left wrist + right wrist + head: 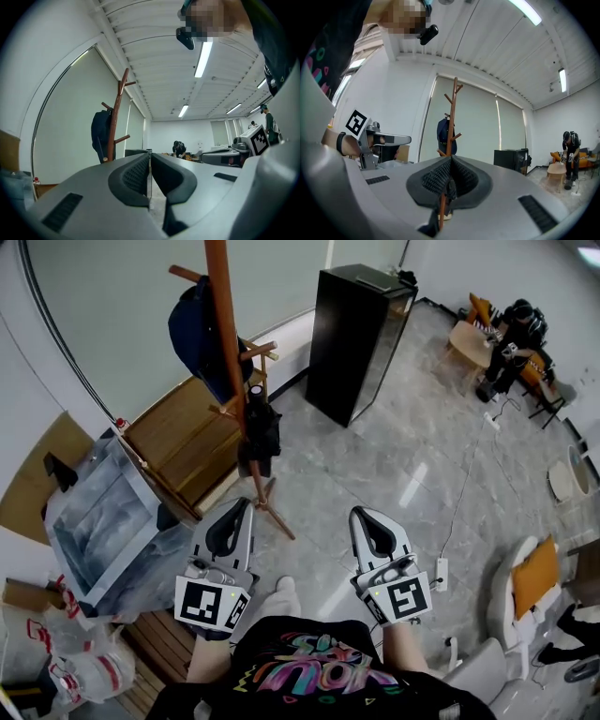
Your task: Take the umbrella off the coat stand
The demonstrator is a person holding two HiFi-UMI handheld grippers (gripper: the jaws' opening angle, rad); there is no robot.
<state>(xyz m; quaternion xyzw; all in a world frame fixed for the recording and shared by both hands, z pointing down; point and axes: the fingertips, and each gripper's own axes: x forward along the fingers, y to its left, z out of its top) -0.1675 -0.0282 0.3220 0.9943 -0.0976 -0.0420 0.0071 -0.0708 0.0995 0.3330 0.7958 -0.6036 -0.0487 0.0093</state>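
Umbrella (260, 432) is black and folded up, and it hangs low on the brown pole of the coat stand (223, 324). A dark blue coat (199, 329) hangs higher up on the same stand. We hold the left gripper (247, 505) and the right gripper (360, 513) side by side in front of us, and both point level across the gray floor (403, 456). The umbrella is ahead of them and well apart from both. It is closer to the left gripper and sits a bit to the right of that gripper's tip in the head view. Nothing touches it. In the left gripper view, the left gripper (150, 154) has its jaws pressed together with nothing in them, and we see the coat stand (112, 136) and the coat (100, 133) off to the left. In the right gripper view, the right gripper (451, 159) is closed and empty too. The coat stand (451, 126) rises right behind its tip, and the umbrella (450, 189) shows as a dark lump on the pole, far behind the jaws. A tall black cabinet (356, 338) stands to the right of the stand, and a wooden table (183, 442) stands to its left.
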